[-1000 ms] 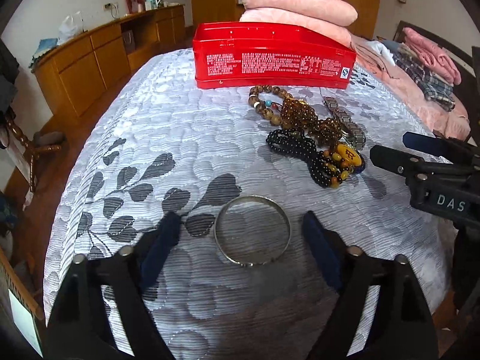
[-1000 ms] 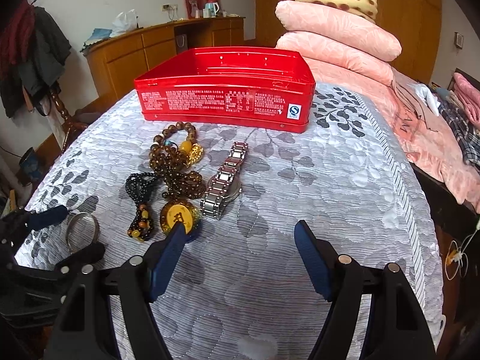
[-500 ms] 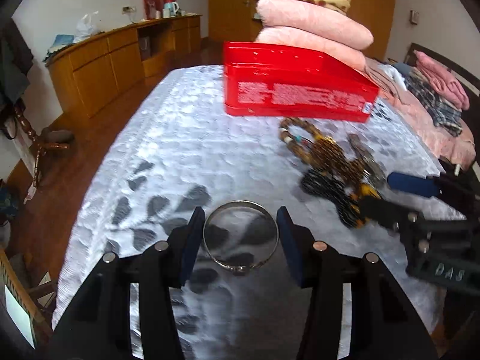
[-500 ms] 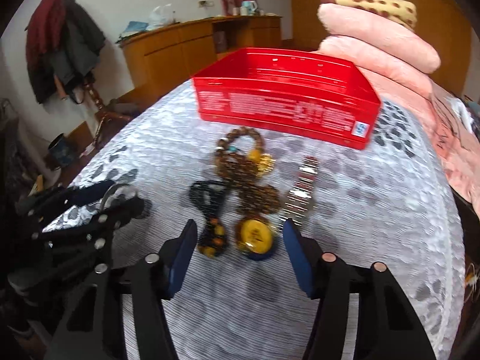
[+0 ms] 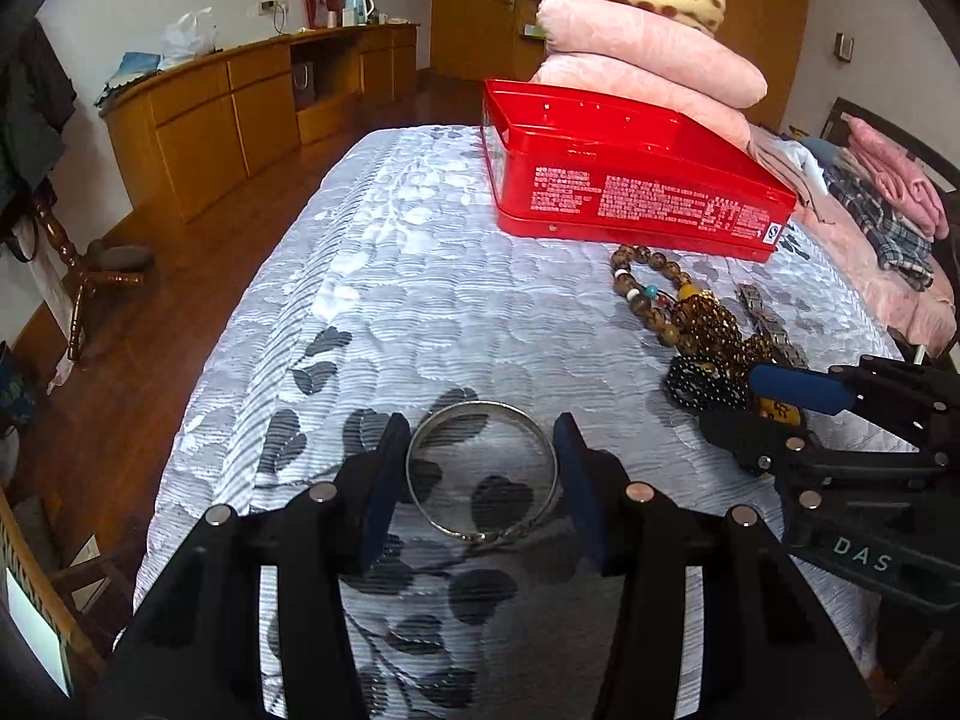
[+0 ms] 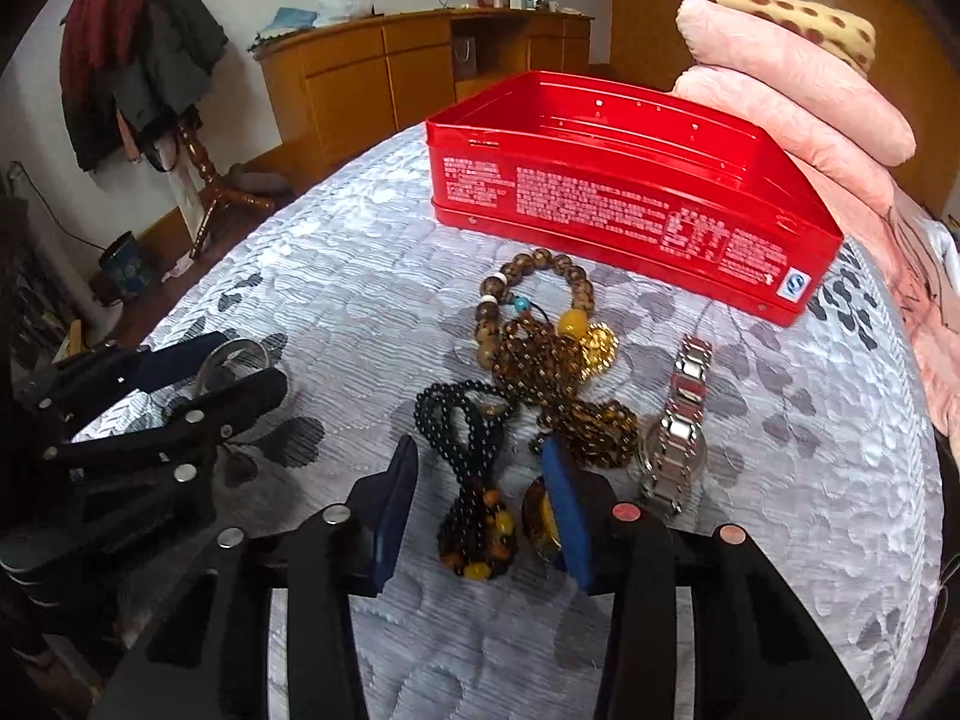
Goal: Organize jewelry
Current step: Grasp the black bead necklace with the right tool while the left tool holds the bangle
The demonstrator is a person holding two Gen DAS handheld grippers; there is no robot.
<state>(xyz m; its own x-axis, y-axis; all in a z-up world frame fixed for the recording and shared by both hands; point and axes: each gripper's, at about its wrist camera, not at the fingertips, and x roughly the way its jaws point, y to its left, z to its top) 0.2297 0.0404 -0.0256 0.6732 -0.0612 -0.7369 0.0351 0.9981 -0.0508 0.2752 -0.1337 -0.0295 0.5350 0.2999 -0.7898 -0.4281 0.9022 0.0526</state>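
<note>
My left gripper (image 5: 480, 468) is shut on a silver bangle (image 5: 480, 525), with both blue pads against its rim, low over the grey quilt (image 5: 390, 300). It shows too in the right wrist view (image 6: 231, 354). My right gripper (image 6: 480, 510) is open, its pads either side of a black bead bracelet (image 6: 474, 480) with orange beads. Next to this lie a brown bead bracelet (image 6: 528, 294), an amber bead string (image 6: 558, 384), a yellow pendant (image 6: 540, 522) and a steel watch (image 6: 678, 438). An open red tin (image 6: 630, 198) stands behind them.
Folded pink blankets (image 5: 648, 54) are stacked behind the tin. A wooden sideboard (image 5: 240, 108) runs along the far wall. A coat stand (image 6: 138, 60) stands left of the bed. More clothes (image 5: 888, 204) lie at the right.
My left gripper closed from wide open onto the bangle and lifted slightly. My right gripper narrowed and moved left and forward over the black bracelet.
</note>
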